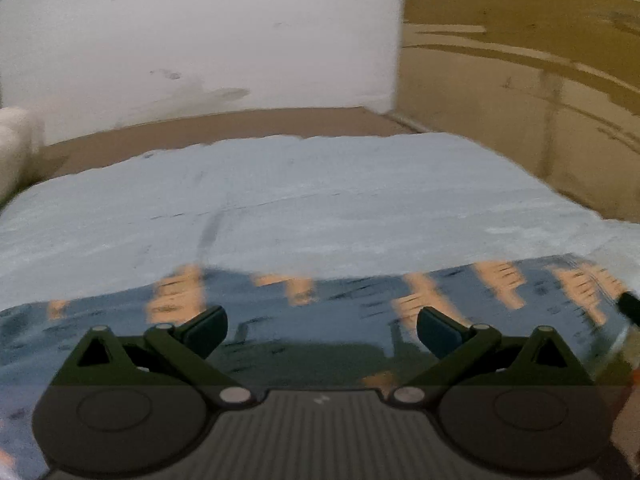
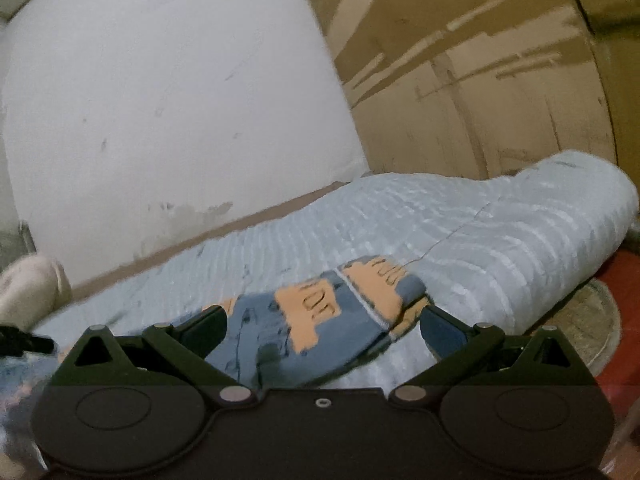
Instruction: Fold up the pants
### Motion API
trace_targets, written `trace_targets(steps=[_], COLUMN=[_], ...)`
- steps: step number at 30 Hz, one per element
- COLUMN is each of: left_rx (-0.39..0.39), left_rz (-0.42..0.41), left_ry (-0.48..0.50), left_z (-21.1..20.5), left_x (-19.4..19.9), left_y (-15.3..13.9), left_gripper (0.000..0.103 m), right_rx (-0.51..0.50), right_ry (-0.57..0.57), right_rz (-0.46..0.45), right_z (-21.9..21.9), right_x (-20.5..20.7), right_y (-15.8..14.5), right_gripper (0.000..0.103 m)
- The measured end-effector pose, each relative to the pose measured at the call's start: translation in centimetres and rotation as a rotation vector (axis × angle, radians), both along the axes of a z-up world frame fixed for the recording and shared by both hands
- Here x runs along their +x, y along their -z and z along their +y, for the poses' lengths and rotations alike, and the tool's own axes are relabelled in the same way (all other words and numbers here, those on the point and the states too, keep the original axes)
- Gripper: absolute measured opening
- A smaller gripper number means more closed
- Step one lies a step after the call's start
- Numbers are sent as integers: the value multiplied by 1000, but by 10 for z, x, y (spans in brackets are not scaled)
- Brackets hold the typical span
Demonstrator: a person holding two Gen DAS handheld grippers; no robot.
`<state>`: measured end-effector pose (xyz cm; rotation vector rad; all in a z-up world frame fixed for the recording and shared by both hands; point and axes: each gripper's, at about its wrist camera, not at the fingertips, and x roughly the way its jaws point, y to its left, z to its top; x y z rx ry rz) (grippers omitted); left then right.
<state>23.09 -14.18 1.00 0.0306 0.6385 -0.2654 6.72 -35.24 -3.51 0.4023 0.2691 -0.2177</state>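
Note:
The pants [image 1: 320,312] are blue with orange patches and lie flat on a light blue quilted mat [image 1: 300,200]. In the left wrist view they spread across the near part of the mat, under my left gripper [image 1: 322,330], which is open and empty just above the cloth. In the right wrist view one end of the pants [image 2: 320,320] lies between the wide-open jaws of my right gripper [image 2: 323,330], which is empty. The other gripper's tip [image 2: 24,342] shows at the left edge.
A white wall [image 1: 200,40] stands behind the mat and brown cardboard panels [image 1: 520,60] stand to the right. A white bundle [image 2: 28,292] lies at the mat's left end. A red surface [image 2: 624,320] and a round woven mat [image 2: 588,320] lie beyond the mat's right edge.

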Motion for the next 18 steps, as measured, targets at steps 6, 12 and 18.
trace_targets(steps=[6, 12, 18], left_rx=[-49, 18, 23], left_rz=[28, 113, 115], left_ry=[50, 13, 24], left_z=[-34, -30, -24], left_x=[15, 22, 19], left_y=[16, 50, 50], left_gripper=[102, 102, 102], right_rx=[102, 138, 214], right_ry=[59, 60, 58], right_rz=[-26, -46, -65], right_z=[-16, -11, -13], right_x=[4, 3, 3], right_y=[8, 10, 11], right_gripper=[99, 88, 76])
